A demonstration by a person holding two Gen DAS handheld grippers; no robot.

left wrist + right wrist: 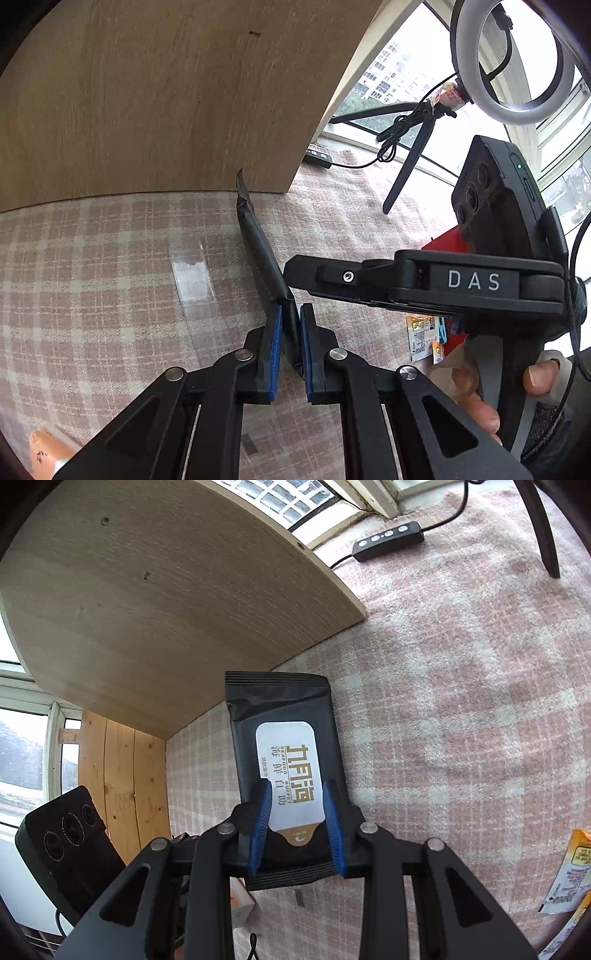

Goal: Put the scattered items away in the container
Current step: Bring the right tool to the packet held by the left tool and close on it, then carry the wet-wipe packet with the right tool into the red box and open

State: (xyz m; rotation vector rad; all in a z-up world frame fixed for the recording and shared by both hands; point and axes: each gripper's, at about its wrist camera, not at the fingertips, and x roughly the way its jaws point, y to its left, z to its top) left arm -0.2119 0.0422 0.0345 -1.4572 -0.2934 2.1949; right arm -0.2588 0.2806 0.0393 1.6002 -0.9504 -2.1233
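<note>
Where edge-on elsewhere, wipes pack label-up.

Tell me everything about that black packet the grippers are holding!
The black packet is a soft, flat foil-like wipes pack with crimped ends and a white label flap bearing gold writing. It hangs lifted above the pink checked cloth, tilted. The right gripper pinches its sides; the left gripper pinches its edge.

A pink and cream plaid cloth covers the surface. On it lie a black inline cable remote with white buttons at the far side and orange printed sachets at the near right. An upright pale wooden panel stands on it at the far left.
</note>
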